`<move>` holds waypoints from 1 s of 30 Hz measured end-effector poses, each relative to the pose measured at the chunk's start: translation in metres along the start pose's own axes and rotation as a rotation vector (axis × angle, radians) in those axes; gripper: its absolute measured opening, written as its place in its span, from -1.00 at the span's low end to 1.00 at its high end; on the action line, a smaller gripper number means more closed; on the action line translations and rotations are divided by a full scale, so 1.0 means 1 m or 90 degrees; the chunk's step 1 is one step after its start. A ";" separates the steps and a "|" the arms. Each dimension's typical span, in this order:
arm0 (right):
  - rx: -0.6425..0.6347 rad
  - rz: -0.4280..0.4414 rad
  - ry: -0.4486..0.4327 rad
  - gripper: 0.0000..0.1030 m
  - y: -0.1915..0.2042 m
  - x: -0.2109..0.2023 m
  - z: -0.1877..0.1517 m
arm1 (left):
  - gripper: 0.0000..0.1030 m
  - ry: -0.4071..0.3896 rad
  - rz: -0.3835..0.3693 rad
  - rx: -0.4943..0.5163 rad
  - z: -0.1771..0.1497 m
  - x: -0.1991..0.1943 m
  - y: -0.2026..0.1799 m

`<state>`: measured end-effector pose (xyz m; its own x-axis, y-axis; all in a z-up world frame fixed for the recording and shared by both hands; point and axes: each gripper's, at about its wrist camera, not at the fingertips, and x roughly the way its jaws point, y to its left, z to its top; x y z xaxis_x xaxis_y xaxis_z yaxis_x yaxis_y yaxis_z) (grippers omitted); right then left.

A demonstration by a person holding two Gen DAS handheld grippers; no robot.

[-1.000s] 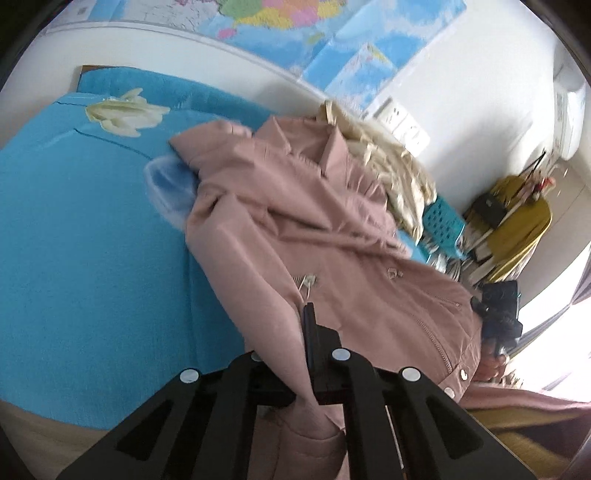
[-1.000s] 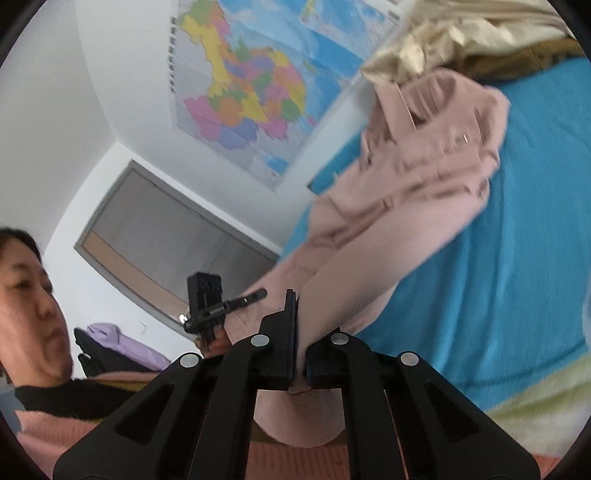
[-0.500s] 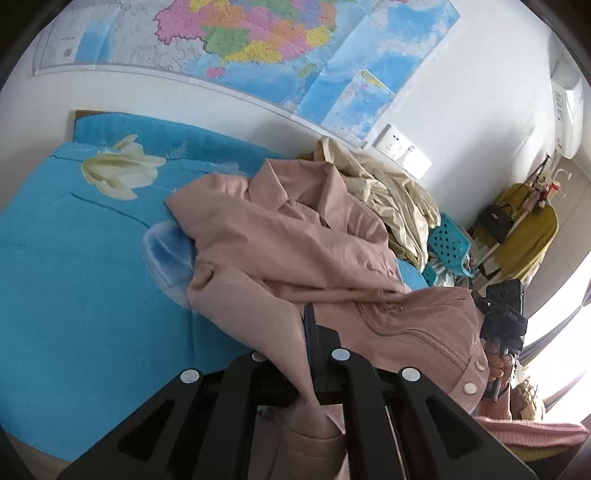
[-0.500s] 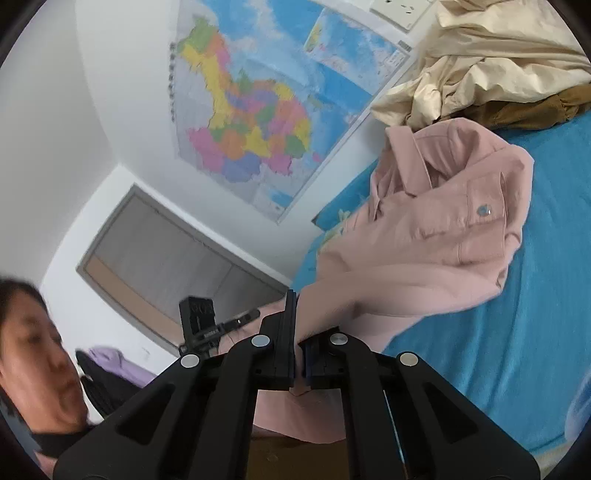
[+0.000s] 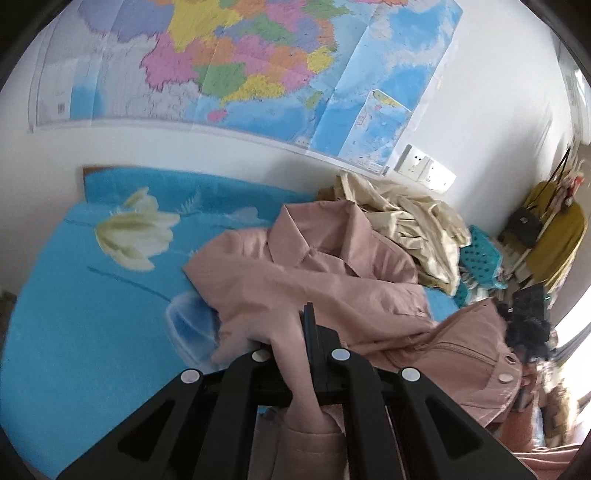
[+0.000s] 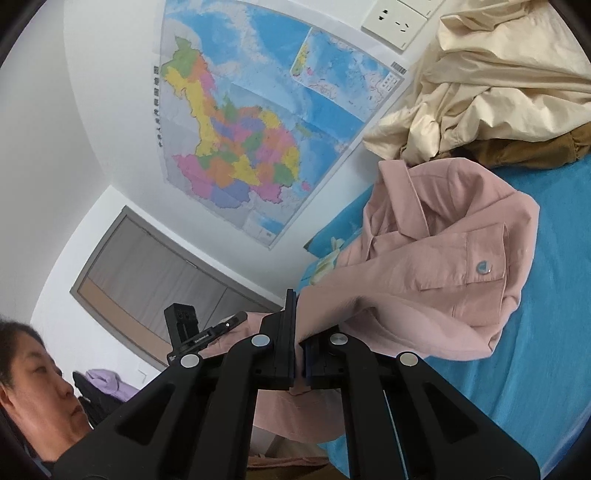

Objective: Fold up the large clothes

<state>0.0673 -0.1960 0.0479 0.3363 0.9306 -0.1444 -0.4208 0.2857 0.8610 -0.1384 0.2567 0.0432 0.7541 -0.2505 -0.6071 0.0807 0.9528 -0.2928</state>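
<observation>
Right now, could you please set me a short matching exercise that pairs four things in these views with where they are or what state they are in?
Things:
1. pink jacket
2. cream garment
3. map
4. wall socket

Places or states:
A. pinned flat on the white wall
B. heaped against the wall at the far side of the blue bedspread
C. mounted on the wall beside the map's corner
D. clamped by both the left claw and the right claw, its collar end lying on the bedspread

Pairs: 1-D, 2-B, 3-A, 4-C
</observation>
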 end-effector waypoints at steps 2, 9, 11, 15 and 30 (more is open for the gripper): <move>-0.001 -0.006 -0.001 -0.93 -0.001 0.002 0.004 | -0.92 -0.002 0.013 0.014 0.004 0.004 -0.005; 0.005 -0.017 0.000 -0.93 -0.007 0.008 0.016 | -0.92 -0.005 0.028 0.046 0.014 0.013 -0.013; 0.008 -0.020 -0.003 -0.93 -0.009 0.008 0.020 | -0.92 -0.005 0.028 0.046 0.018 0.015 -0.012; 0.016 -0.029 -0.005 -0.93 -0.014 0.012 0.026 | -0.92 -0.001 0.033 0.049 0.026 0.021 -0.010; 0.057 -0.071 -0.020 -0.93 -0.043 0.027 0.062 | -0.92 0.026 0.056 0.025 0.067 0.062 0.007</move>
<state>0.1468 -0.1970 0.0372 0.4029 0.8866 -0.2271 -0.3033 0.3634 0.8809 -0.0473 0.2597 0.0529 0.7320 -0.1716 -0.6593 0.0413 0.9772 -0.2084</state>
